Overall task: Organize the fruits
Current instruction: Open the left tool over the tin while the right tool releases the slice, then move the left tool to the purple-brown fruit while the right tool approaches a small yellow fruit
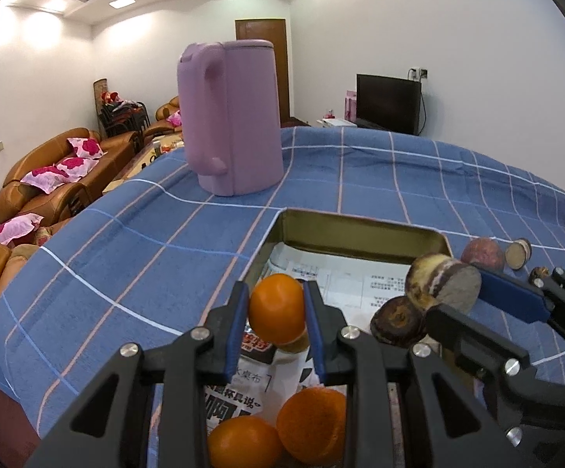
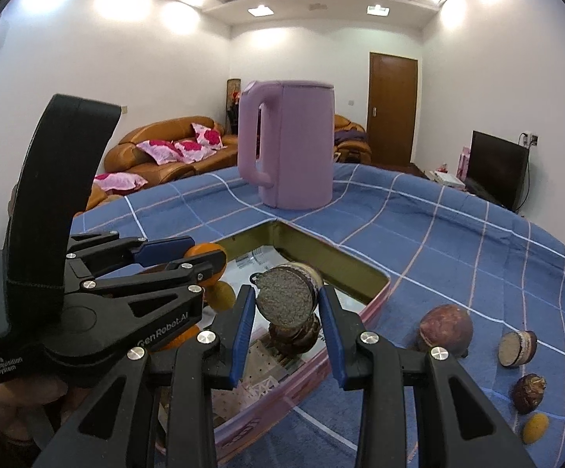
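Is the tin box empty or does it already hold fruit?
Not empty: two oranges lie on the paper lining the tin box.

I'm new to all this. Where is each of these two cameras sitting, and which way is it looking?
Left wrist view: sits on the left gripper, looking along its jaws, shut on an orange over the tray; the right gripper shows too.
Right wrist view: sits on the right gripper, jaws shut on a cut fruit piece; the left gripper shows beside it.
Both share the tray, the purple kettle, the blue checked cloth.
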{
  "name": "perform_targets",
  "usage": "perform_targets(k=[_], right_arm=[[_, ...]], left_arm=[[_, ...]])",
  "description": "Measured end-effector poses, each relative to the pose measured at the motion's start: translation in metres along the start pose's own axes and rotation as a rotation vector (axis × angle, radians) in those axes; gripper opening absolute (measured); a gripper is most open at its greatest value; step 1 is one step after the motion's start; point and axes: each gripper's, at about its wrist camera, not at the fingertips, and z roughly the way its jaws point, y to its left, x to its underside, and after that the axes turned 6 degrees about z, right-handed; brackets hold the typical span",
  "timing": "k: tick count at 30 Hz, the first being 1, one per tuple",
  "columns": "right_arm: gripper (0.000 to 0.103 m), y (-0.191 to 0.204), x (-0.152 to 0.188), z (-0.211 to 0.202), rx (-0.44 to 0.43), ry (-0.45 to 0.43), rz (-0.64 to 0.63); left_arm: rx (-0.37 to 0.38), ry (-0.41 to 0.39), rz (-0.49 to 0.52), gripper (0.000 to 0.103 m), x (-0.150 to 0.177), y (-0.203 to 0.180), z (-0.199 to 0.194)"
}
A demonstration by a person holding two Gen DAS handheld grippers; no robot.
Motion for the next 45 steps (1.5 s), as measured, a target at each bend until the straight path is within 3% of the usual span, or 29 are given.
perform_targets(k=[13, 16, 18, 22, 29, 39, 45], right_arm=[[0.036, -0.001, 0.003, 0.017, -0.045, 0.115, 0.0], [0.036, -0.003, 0.002, 0.018, -0.043, 0.115, 0.01], [0.038, -0.006, 0.002, 0.014, -0.031, 0.097, 0.024], [0.051, -0.014, 0.003, 0.005, -0.013, 0.075, 0.052], [0.051, -0.044, 0.014, -0.028, 0.066, 0.056, 0.07], [0.051, -0.148, 0.035, -0.081, 0.345, 0.093, 0.218], [0.051, -0.175, 0.045, -0.078, 0.345, 0.16, 0.282]], left_arm=[[-0.016, 0.014, -0.005, 0.033, 0.001, 0.004, 0.002], [-0.011, 0.008, -0.013, 0.042, 0.001, 0.004, -0.002], [-0.03, -0.005, -0.021, 0.061, 0.0, 0.004, -0.006], [-0.022, -0.029, -0.024, 0.069, -0.002, 0.0, -0.017], [0.027, -0.073, 0.015, 0.075, -0.007, -0.03, -0.038], [0.105, -0.091, 0.109, 0.078, -0.015, -0.091, -0.05], [0.133, -0.068, 0.147, 0.078, -0.022, -0.12, -0.041]])
